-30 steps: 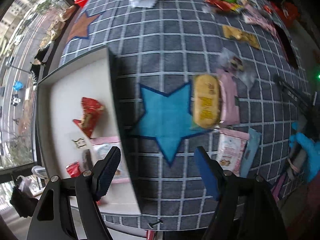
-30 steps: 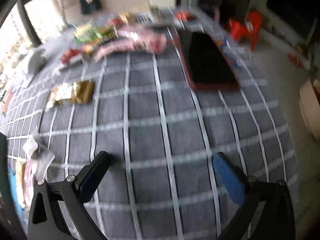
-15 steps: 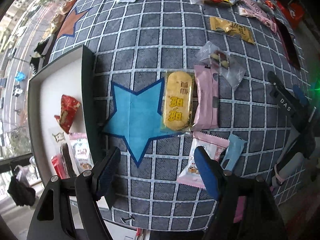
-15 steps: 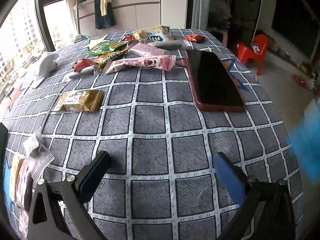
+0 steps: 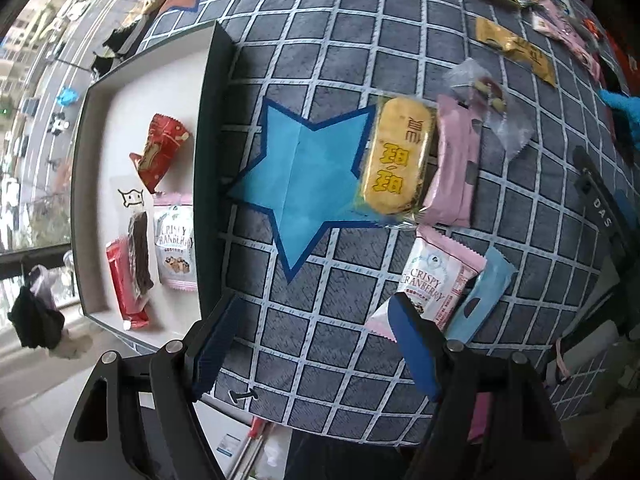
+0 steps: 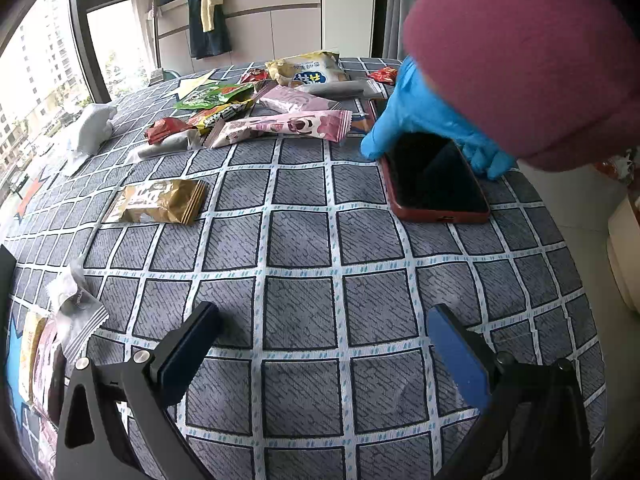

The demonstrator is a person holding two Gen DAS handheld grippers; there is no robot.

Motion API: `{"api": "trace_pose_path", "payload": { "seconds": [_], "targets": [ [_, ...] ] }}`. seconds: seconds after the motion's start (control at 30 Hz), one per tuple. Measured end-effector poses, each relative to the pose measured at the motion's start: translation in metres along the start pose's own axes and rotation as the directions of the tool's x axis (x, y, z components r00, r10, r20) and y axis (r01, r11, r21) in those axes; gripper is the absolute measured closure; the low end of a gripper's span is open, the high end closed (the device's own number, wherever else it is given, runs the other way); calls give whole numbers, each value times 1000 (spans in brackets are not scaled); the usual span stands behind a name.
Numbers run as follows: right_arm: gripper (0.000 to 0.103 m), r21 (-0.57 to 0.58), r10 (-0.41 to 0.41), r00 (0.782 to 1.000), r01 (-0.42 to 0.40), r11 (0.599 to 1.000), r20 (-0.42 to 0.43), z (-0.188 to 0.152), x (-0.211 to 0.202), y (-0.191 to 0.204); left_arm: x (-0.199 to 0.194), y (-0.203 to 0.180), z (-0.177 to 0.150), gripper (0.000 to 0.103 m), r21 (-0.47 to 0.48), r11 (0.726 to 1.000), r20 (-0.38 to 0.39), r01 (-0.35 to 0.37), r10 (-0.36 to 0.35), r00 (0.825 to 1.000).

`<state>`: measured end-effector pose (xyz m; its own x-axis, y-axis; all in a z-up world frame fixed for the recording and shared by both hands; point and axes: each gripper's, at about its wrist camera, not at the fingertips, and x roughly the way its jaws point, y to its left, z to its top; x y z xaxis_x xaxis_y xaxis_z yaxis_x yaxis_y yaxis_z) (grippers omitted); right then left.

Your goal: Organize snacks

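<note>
My left gripper [image 5: 316,340] is open and empty above the checked tablecloth, near the table's front edge. Ahead lie a yellow snack bar [image 5: 396,160], a pink packet [image 5: 456,176], a Crispy Cranberry packet [image 5: 432,280] and a light blue packet [image 5: 484,296]. A grey box [image 5: 212,128] at the left holds several snacks, among them a red packet [image 5: 160,152]. My right gripper [image 6: 324,340] is open and empty, low over the cloth. A gold packet [image 6: 160,200] and a pile of snacks [image 6: 280,108] lie beyond it.
A blue-gloved hand [image 6: 416,120] with a maroon sleeve touches a red-cased phone [image 6: 432,176] on the table's right side. A blue star patch [image 5: 300,176] marks the cloth. A crumpled white tissue [image 6: 92,128] lies at the far left. The table edge drops off at the right.
The left gripper has shifted so the box shows more fully at the left. A gloved hand has come into the right wrist view and rests on the phone. Both grippers stay open.
</note>
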<state>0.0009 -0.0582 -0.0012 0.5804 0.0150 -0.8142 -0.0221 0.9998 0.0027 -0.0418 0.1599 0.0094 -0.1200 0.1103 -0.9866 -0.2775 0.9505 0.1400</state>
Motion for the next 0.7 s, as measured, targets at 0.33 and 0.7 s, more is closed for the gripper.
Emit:
{"api": "trace_pose_path", "payload": {
  "seconds": [0.33,0.7],
  "targets": [
    [0,0,0,1000,0,1000,0,0,0,0,-5,5,0,24,7,1000,19,-8,8,1000],
    [0,0,0,1000,0,1000,0,1,0,-2,-6,9,11,24,41,998,81,39,-42,996]
  ]
}}
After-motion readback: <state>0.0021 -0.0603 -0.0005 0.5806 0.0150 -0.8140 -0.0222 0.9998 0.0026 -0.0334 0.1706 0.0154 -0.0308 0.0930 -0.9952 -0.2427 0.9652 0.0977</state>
